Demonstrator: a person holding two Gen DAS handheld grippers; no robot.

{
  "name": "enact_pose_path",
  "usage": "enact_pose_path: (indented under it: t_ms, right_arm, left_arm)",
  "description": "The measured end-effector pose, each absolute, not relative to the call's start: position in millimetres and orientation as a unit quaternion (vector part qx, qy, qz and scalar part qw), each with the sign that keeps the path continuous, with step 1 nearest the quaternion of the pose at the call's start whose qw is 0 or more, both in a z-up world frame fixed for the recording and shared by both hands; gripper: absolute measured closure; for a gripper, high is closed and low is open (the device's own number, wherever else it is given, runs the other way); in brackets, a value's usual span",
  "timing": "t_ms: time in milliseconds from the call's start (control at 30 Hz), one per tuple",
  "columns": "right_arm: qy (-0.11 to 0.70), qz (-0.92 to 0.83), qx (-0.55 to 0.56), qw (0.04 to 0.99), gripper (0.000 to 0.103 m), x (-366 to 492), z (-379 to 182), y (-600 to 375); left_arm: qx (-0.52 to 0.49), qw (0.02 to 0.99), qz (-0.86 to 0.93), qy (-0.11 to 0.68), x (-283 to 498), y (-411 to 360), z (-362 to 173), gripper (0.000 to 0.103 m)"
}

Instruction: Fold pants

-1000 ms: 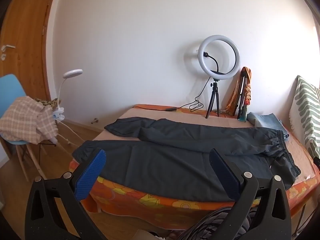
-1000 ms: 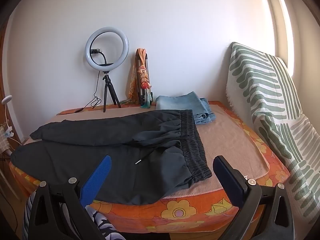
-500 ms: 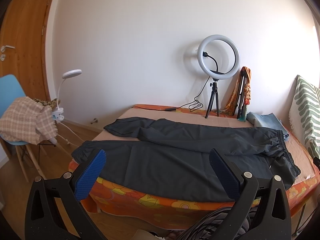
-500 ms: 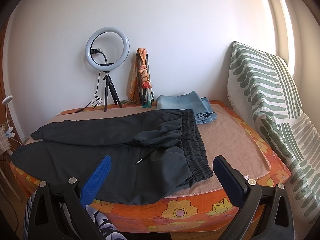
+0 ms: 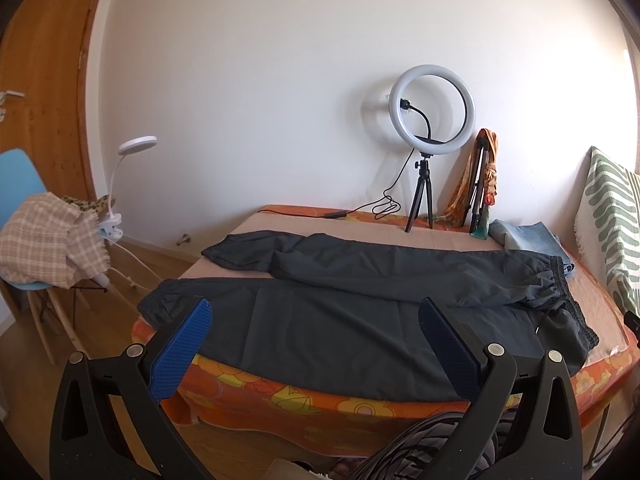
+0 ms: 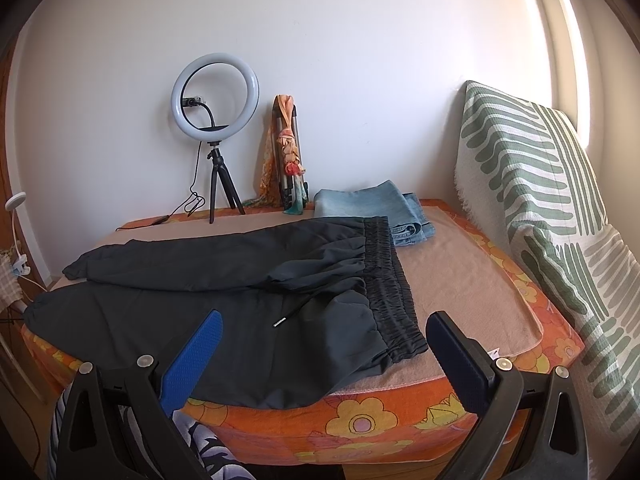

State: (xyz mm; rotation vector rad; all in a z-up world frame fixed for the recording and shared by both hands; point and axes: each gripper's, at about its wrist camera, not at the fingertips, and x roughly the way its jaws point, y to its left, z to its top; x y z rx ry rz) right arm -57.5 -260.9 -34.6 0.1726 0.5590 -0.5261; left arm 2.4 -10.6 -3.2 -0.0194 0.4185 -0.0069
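Dark grey pants [image 5: 360, 300] lie spread flat across the bed, legs to the left, elastic waistband [image 6: 390, 276] to the right, drawstring tip [image 6: 279, 322] on the front. The near leg hangs slightly over the bed's front edge. My left gripper [image 5: 316, 344] is open and empty, held in front of the bed short of the near leg. My right gripper [image 6: 324, 354] is open and empty, in front of the waist end. Neither touches the pants.
The bed [image 6: 460, 280] has a beige cover and an orange flowered sheet. A ring light on a tripod [image 5: 430, 120], a scarf-wrapped stand [image 6: 286, 156] and folded jeans [image 6: 372, 208] stand at the back. A striped cushion [image 6: 540, 200] is right; a chair with clothes [image 5: 44, 236] left.
Both views have shifted only slightly; the grippers stay open and in front of the bed. The pants have not moved.
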Motion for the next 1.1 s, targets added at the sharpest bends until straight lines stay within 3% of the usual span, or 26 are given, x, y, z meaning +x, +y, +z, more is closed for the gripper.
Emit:
enact_pose_path:
  t_ms: [633,1100]
  right_arm:
    - [0.274,-0.250,0.084,0.925,0.000,-45,-35,-256]
    - [0.270,-0.185,0.074,0.942,0.000,8,10,-273]
  left_arm:
    - [0.011,0.981,0.007,0.192,11,-5,-11,0.000]
    - [-0.016,0.983,-0.008,0.183,59,65,-1,0.000]
